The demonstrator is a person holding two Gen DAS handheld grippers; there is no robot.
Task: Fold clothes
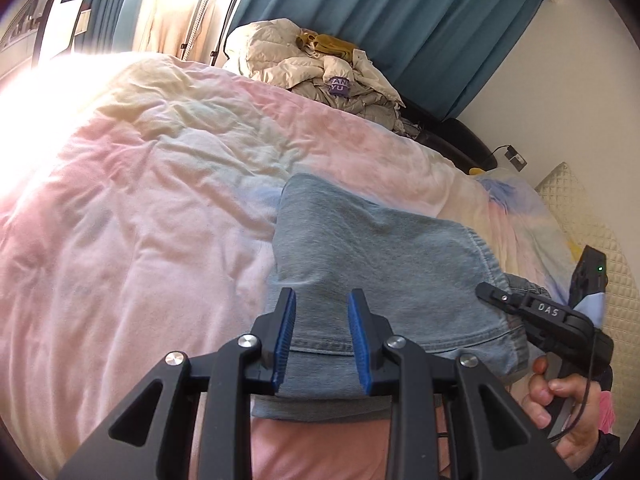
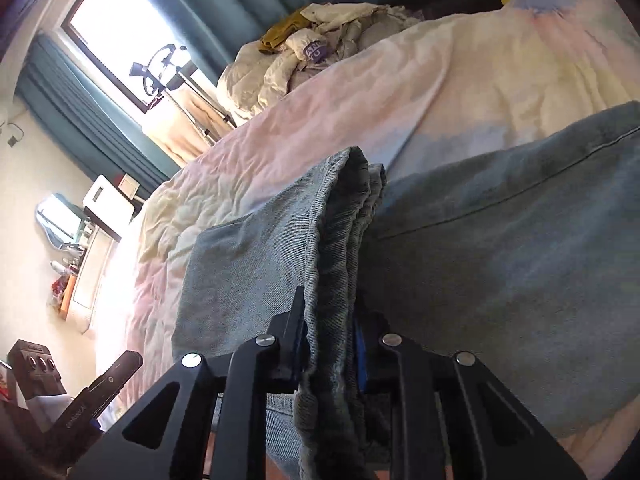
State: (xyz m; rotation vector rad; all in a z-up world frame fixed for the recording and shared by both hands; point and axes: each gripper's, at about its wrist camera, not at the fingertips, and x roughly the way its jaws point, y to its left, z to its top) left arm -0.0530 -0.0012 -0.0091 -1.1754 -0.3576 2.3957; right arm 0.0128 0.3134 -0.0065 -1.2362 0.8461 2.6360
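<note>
Right gripper [image 2: 328, 344] pinches a bunched denim edge of the jeans [image 2: 500, 248], lifted off the bed. Left gripper [image 1: 322, 336] spread, fingers straddling the folded jeans [image 1: 384, 264] without clamping. Jeans lie on the pastel duvet [image 1: 140, 184], near edge.

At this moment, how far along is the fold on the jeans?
Done: the jeans already lie doubled on the duvet. In hand: the right gripper pinches a bunched edge; the left gripper is open over them. Left: finish folding; the pile waits.
</note>
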